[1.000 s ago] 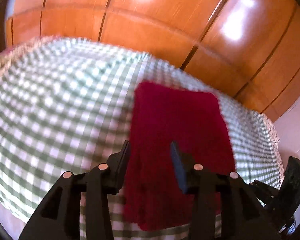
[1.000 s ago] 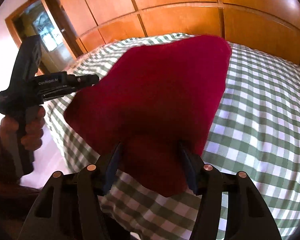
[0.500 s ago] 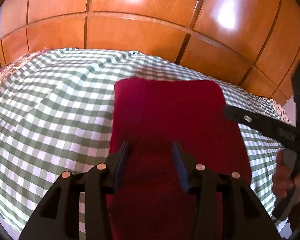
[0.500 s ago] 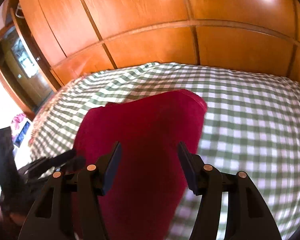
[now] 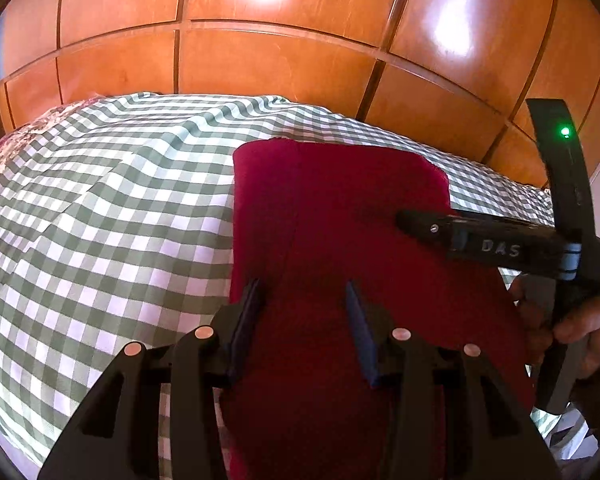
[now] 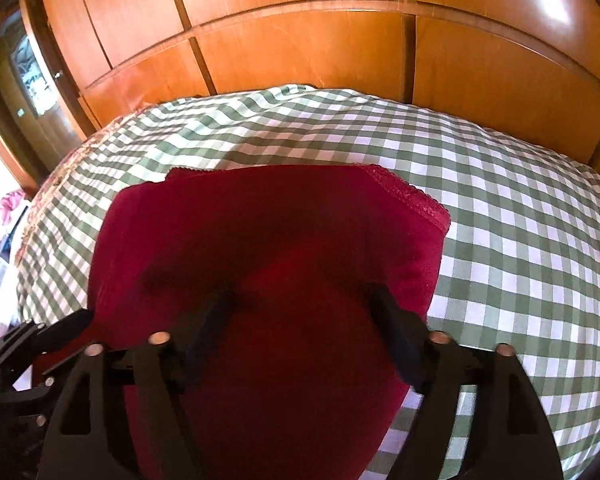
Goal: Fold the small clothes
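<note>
A dark red garment [image 5: 340, 216] lies folded flat on the green-and-white checked bed cover [image 5: 112, 216]; it also shows in the right wrist view [image 6: 268, 232], with a lace-trimmed edge at its far right corner. My left gripper [image 5: 302, 300] is open just above the garment's near left part, with nothing between its fingers. My right gripper [image 6: 300, 308] is open over the garment's near middle, empty. The right gripper also shows in the left wrist view [image 5: 412, 220], reaching in from the right over the cloth.
Orange wooden wardrobe panels [image 5: 280, 60] stand right behind the bed. A doorway [image 6: 24, 80] is at the far left in the right wrist view. The checked cover [image 6: 520, 220] stretches wide to the right of the garment. The bed's near edge lies just below both grippers.
The lifted red cloth has been laid down flat on the bed. Both grippers have swung in over the garment and lowered toward it, side by side, with jaws still open.
</note>
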{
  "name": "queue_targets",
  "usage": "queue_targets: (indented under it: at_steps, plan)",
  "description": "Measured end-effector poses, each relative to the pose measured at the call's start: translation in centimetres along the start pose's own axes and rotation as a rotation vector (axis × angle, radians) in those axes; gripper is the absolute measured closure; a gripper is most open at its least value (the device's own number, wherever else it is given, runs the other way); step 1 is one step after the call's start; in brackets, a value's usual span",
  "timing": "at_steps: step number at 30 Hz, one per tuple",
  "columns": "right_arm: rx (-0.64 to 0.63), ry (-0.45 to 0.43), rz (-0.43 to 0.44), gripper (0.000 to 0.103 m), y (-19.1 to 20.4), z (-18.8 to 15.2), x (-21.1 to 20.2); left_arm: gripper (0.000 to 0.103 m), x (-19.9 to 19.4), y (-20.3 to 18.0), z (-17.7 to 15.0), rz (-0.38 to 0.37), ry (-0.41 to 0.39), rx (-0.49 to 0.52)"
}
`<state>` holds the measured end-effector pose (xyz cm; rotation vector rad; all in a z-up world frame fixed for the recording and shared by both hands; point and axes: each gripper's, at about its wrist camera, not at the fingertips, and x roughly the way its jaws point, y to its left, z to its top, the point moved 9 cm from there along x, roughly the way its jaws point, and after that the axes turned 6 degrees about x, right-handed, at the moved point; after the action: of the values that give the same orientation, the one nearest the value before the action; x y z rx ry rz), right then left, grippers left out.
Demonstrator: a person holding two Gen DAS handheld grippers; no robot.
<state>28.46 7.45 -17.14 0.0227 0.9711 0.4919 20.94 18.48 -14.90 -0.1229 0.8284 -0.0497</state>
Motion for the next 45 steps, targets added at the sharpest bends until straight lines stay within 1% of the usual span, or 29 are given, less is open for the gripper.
queue_targets:
  at_steps: [2,4,5,8,10,14,15,18,20,23,26,30,31,33,34,36,37,38,39,40,41,42,43,45]
  plan:
    - [0.008,-0.010,0.003,0.013,-0.1,-0.1,-0.6,0.059,-0.2,0.2,-0.2,0.003,-0.001,-0.006]
    - [0.018,-0.019,0.010,0.011,-0.1,-0.1,-1.1,0.056,-0.4,0.7,-0.5,0.013,0.003,-0.018]
    - [0.031,-0.022,0.017,0.009,-0.3,-0.3,-1.5,0.049,-0.4,1.0,-0.7,0.017,0.011,-0.031]
    - [0.077,-0.026,0.046,0.009,-0.9,-0.8,-2.4,0.047,-0.4,2.0,-1.4,-0.025,0.024,-0.094]
    - [0.105,-0.021,0.073,0.009,-1.3,-1.3,-2.8,0.043,-0.5,2.4,-1.6,-0.026,0.025,-0.101]
    - [0.165,0.010,0.136,0.009,-2.4,-3.1,-3.2,0.041,-0.6,2.6,-2.0,-0.036,0.024,-0.108]
    - [0.188,0.019,0.156,0.007,-2.8,-3.7,-3.3,0.040,-0.7,2.6,-2.1,-0.038,0.024,-0.109]
    - [0.259,0.044,0.231,0.007,-3.3,-5.0,-3.5,0.039,-0.7,2.6,-2.4,-0.048,0.023,-0.114]
    - [0.305,0.072,0.294,0.007,-3.2,-5.9,-3.5,0.038,-0.8,2.7,-2.6,-0.058,0.022,-0.119]
    - [0.320,0.085,0.346,0.007,-2.7,-6.6,-3.4,0.038,-0.6,2.7,-2.7,-0.075,0.024,-0.118]
    - [0.317,0.102,0.385,0.007,-2.1,-6.9,-3.1,0.036,-0.3,3.0,-2.9,-0.108,0.025,-0.129]
    - [0.290,0.131,0.414,0.008,-0.6,-6.8,-2.2,0.036,0.3,3.7,-3.5,-0.204,0.029,-0.201]
    - [0.283,0.138,0.417,0.009,-0.2,-6.7,-1.8,0.036,0.6,4.1,-3.8,-0.242,0.031,-0.234]
    - [0.272,0.142,0.421,0.012,0.4,-6.7,-1.3,0.038,0.8,4.4,-4.1,-0.288,0.029,-0.271]
    - [0.269,0.144,0.423,0.013,0.5,-6.6,-1.3,0.040,0.8,4.4,-4.2,-0.308,0.026,-0.270]
    - [0.259,0.146,0.420,0.016,0.7,-6.6,-1.1,0.051,0.8,4.1,-4.3,-0.350,0.024,-0.271]
    - [0.255,0.145,0.419,0.018,0.8,-6.7,-1.1,0.053,0.8,4.0,-4.3,-0.396,0.026,-0.293]
    - [0.251,0.145,0.417,0.024,0.7,-6.7,-1.2,0.057,0.8,4.0,-4.4,-0.422,0.025,-0.306]
    - [0.246,0.146,0.415,0.036,0.8,-6.8,-1.3,0.059,0.9,4.0,-4.4,-0.435,0.026,-0.312]
    - [0.244,0.143,0.417,0.040,1.0,-6.8,-1.7,0.061,0.8,3.9,-4.5,-0.455,0.024,-0.322]
    - [0.239,0.136,0.413,0.045,1.1,-6.8,-1.9,0.065,0.6,3.7,-4.6,-0.465,0.021,-0.325]
    - [0.221,0.120,0.406,0.049,1.4,-6.6,-2.5,0.069,0.4,3.6,-4.6,-0.476,0.019,-0.327]
    - [0.209,0.104,0.402,0.050,1.6,-6.6,-3.1,0.071,-0.1,3.3,-4.5,-0.500,0.015,-0.333]
    - [0.208,0.075,0.408,0.054,1.7,-6.4,-4.4,0.072,-0.8,2.5,-4.2,-0.538,0.011,-0.334]
